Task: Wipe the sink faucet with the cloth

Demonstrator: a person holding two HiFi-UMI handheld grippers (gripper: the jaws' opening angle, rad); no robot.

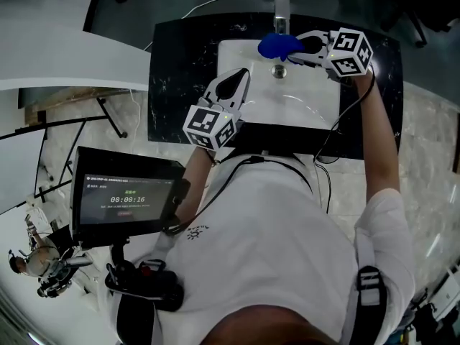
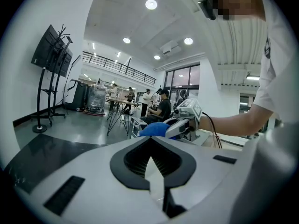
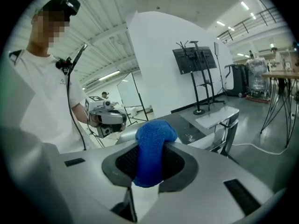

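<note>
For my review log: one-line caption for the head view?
Right gripper holds a blue cloth by the faucet above the white sink; shut, empty left gripper hovers at its left rim.

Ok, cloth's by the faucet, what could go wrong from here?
The cloth is a bunched wad pinched in the right tool; rubbing the faucet might pull it loose into the sink. The tool's tips sit close behind the wad, so they could knock the faucet. The shut, empty left tool at the sink's edge may get in the way.
</note>
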